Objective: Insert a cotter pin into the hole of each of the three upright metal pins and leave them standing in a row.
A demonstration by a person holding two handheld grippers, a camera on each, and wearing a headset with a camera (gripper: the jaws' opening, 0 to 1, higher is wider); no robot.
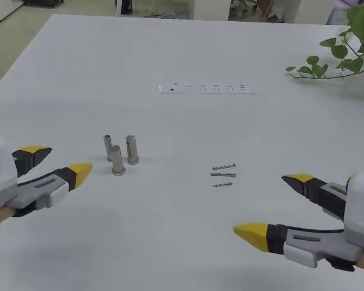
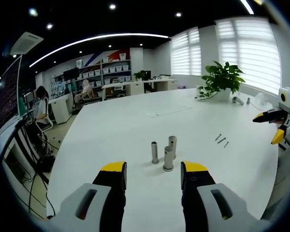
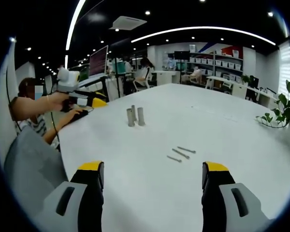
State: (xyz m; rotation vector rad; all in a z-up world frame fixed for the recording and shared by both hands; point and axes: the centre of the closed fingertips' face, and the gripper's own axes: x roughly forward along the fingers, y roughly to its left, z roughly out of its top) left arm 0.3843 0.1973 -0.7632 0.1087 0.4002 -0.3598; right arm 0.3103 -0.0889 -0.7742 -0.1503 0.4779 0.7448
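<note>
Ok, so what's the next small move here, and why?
Probably move the right gripper to the nearest of the three cotter pins and close on it. It and the left gripper are open and empty, and the cotter pins lie loose on the table on its side, apart from the upright metal pins.

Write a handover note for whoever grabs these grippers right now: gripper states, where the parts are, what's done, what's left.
Left gripper: open, empty, beside the metal pins.
Right gripper: open, empty, near the cotter pins.
Three metal pins stand upright in a cluster; three cotter pins lie loose on the table, apart from them.
Done: nothing inserted. Left: all three insertions, then a row.
</note>
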